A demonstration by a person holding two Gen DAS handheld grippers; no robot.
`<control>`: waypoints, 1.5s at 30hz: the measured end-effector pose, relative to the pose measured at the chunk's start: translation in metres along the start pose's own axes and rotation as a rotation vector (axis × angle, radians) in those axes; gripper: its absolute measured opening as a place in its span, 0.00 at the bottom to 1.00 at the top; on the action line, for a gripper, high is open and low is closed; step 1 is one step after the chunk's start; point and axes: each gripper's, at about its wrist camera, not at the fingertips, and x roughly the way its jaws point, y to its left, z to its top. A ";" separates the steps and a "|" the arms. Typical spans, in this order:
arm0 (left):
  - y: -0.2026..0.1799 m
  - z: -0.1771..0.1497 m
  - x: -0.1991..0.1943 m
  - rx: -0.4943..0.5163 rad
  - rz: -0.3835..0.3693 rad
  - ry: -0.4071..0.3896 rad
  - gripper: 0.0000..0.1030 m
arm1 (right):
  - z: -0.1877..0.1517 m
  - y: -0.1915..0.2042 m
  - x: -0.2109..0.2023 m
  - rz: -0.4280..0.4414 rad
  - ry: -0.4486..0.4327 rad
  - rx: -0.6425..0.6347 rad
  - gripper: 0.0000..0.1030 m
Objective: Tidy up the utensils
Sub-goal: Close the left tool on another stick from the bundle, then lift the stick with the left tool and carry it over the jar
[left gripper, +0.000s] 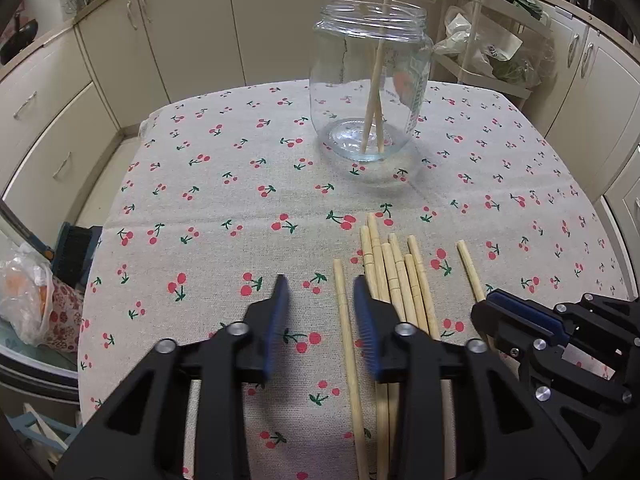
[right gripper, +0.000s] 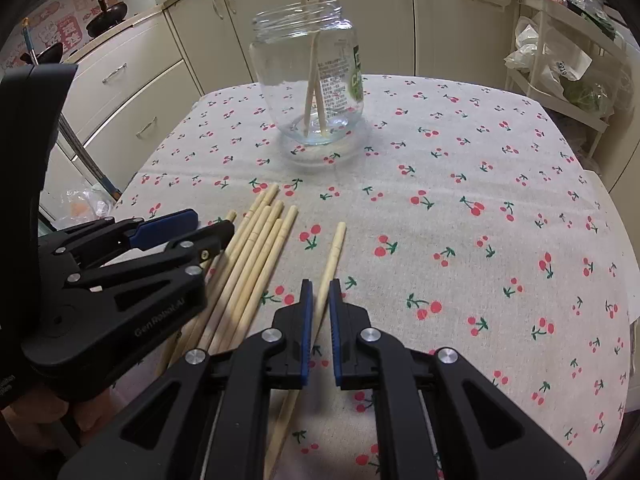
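Left wrist view: my left tongs (left gripper: 320,292) stand apart, a single chopstick (left gripper: 347,340) between them ungripped; glass jar (left gripper: 370,80) top centre. Right wrist view: right tongs (right gripper: 320,300) clamp a lone chopstick (right gripper: 332,256). Next, I judge: lift toward the jar.

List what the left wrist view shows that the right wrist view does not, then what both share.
Only the left wrist view: the left tool with its jaws apart astride one chopstick, and a bag off the table's left edge. Only the right wrist view: the right tool shut on a lone chopstick, and the red wall stickers. Both share the glass jar with two chopsticks standing inside, the loose chopstick pile and the cherry tablecloth.
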 end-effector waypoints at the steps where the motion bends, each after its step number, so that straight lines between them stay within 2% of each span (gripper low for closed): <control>1: 0.000 0.001 0.000 0.000 -0.005 0.004 0.24 | 0.001 0.000 0.001 -0.003 0.000 -0.002 0.09; 5: -0.001 0.005 0.002 0.025 -0.025 0.030 0.14 | 0.004 0.003 0.002 -0.016 0.004 -0.027 0.09; 6: 0.000 0.007 0.003 0.033 -0.039 0.040 0.07 | 0.004 0.004 0.002 -0.018 0.004 -0.034 0.09; 7: -0.001 0.008 0.003 0.039 -0.053 0.050 0.05 | 0.003 0.004 0.002 -0.021 0.003 -0.040 0.07; 10: 0.006 0.015 0.004 0.016 -0.113 0.078 0.04 | 0.000 0.000 -0.001 -0.002 -0.007 -0.022 0.06; 14: 0.025 0.034 -0.018 -0.070 -0.164 -0.039 0.04 | -0.001 -0.005 -0.002 0.029 -0.016 0.012 0.06; 18: 0.042 0.064 -0.057 -0.147 -0.209 -0.260 0.04 | -0.001 -0.006 -0.002 0.042 -0.030 0.031 0.06; 24: 0.056 0.108 -0.096 -0.241 -0.247 -0.510 0.04 | -0.002 -0.011 -0.002 0.074 -0.040 0.067 0.06; 27: 0.052 0.127 -0.106 -0.260 -0.267 -0.579 0.04 | -0.003 -0.012 -0.002 0.080 -0.041 0.073 0.06; 35: 0.042 0.173 -0.128 -0.322 -0.256 -0.761 0.04 | -0.003 -0.017 -0.001 0.109 -0.043 0.097 0.06; 45: 0.038 0.201 -0.100 -0.402 -0.200 -0.841 0.04 | -0.003 -0.024 -0.002 0.147 -0.043 0.125 0.06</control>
